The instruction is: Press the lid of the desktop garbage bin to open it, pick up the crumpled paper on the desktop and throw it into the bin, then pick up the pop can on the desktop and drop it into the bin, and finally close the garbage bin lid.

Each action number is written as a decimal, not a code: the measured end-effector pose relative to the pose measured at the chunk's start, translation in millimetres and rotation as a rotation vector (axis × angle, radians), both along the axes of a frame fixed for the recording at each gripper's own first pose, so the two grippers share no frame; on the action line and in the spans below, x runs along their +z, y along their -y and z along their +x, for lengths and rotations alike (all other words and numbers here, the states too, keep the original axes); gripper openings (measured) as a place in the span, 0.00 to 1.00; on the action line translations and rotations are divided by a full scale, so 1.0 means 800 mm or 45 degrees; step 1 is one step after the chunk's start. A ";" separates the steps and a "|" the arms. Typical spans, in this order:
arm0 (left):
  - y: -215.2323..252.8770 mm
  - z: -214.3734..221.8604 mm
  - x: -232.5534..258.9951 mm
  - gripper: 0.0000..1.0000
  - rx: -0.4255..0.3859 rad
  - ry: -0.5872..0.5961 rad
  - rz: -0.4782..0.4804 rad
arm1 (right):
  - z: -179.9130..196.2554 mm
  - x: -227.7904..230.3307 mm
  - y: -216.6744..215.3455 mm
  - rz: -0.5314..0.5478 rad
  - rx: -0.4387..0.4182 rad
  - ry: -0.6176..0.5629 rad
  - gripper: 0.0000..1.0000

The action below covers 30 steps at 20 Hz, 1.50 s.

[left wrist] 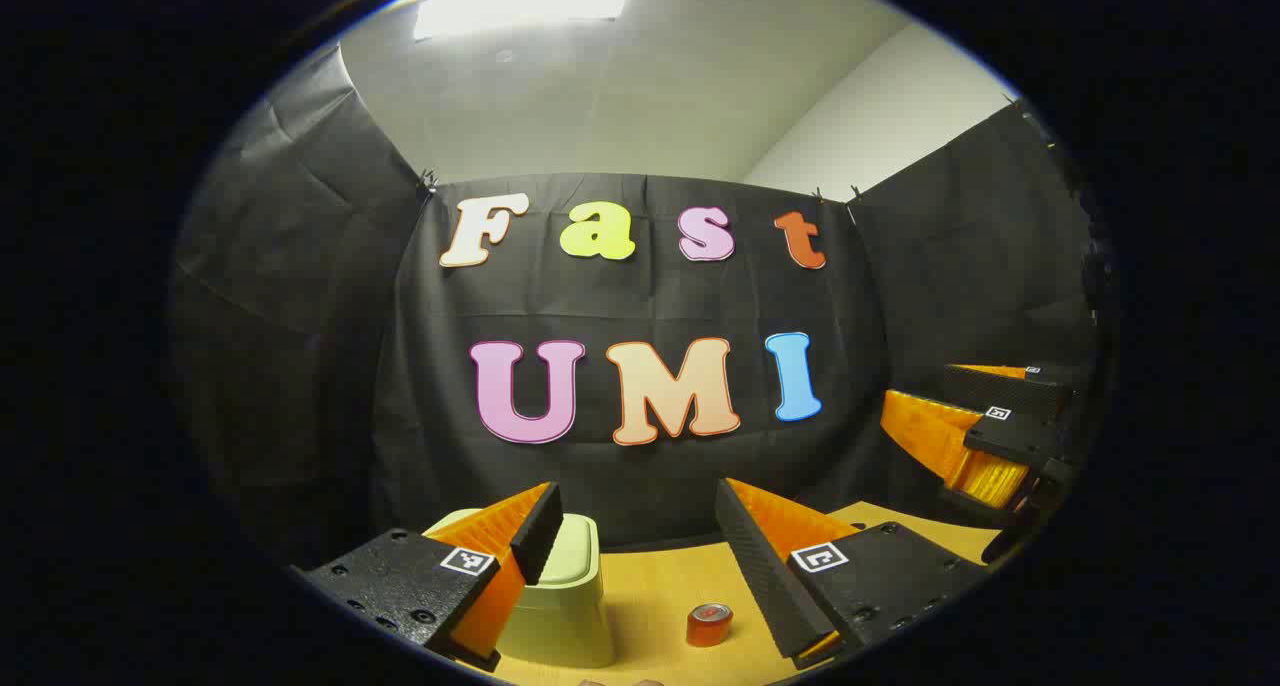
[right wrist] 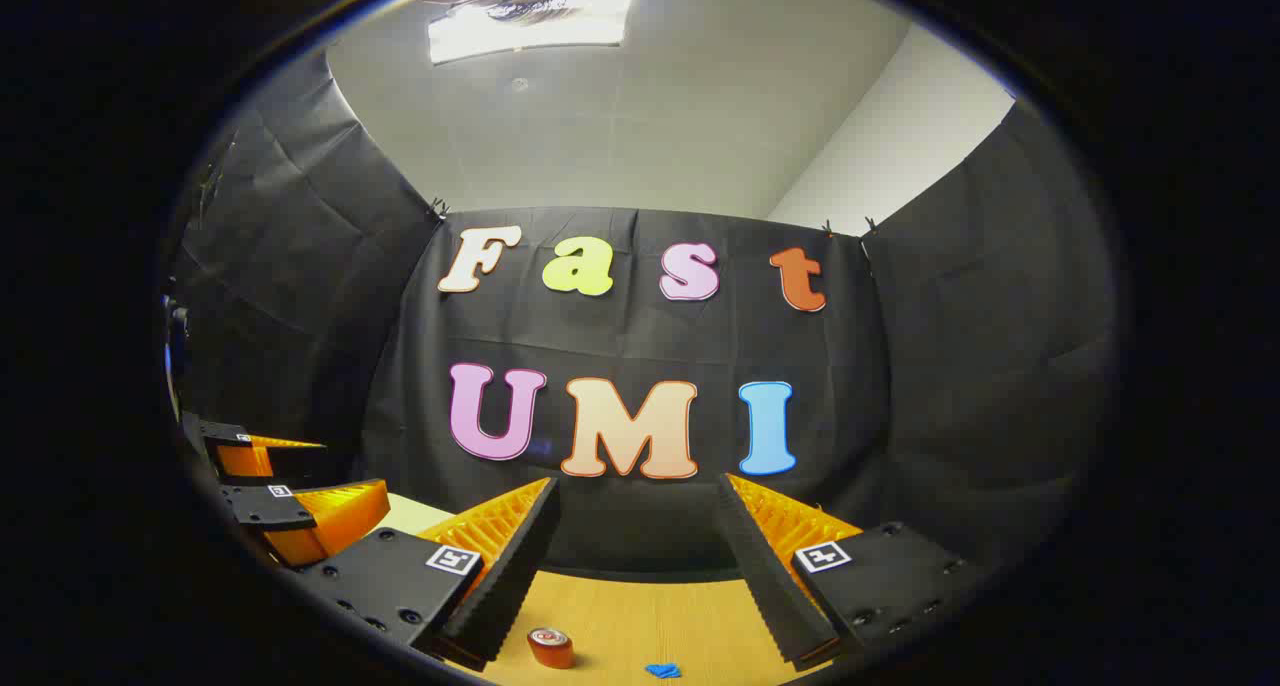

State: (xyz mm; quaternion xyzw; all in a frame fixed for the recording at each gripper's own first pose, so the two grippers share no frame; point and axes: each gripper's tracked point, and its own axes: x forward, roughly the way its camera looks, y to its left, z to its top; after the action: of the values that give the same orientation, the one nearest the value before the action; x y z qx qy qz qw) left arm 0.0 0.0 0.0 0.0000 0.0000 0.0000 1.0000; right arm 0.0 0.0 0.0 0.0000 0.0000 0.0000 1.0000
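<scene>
Wooden desktop, black cloth wall, bin, pop can, both grippers' jaws spread

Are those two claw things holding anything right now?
No, nothing is held. The left gripper and the right gripper both stand open with bare gaps. The pop can stands untouched on the desktop beside the closed garbage bin.
</scene>
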 end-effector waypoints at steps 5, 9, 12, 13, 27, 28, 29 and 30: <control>-0.014 0.001 -0.002 0.91 0.017 -0.005 -0.003 | 0.002 0.001 -0.001 -0.002 -0.009 0.007 0.98; -0.017 0.000 -0.001 0.91 0.015 0.000 -0.004 | 0.002 0.003 -0.003 0.006 -0.014 0.018 0.98; -0.018 0.000 -0.006 0.91 0.020 -0.016 -0.026 | 0.003 0.002 -0.007 -0.003 -0.009 0.013 0.98; -0.017 -0.001 -0.007 0.91 0.021 -0.018 -0.033 | 0.002 0.001 -0.008 -0.003 -0.006 0.011 0.98; -0.050 0.002 0.005 0.91 0.084 0.007 -0.026 | 0.003 0.003 -0.017 -0.010 0.019 0.004 0.98; -0.057 0.003 0.005 0.91 0.095 0.010 -0.015 | 0.005 0.004 -0.019 -0.011 0.021 0.003 0.99; -0.063 0.005 0.005 0.91 0.105 0.011 -0.005 | 0.005 0.002 -0.019 -0.012 0.022 0.004 0.99; -0.070 0.008 0.006 0.91 0.116 0.011 -0.002 | 0.007 0.003 -0.021 -0.014 0.022 0.004 0.99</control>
State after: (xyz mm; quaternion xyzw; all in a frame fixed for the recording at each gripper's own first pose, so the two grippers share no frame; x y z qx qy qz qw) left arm 6.6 56.3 4.7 -0.0006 -0.0041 0.0455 0.9990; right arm 5.4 16.5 2.2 -0.0056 -0.0017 0.0087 0.9999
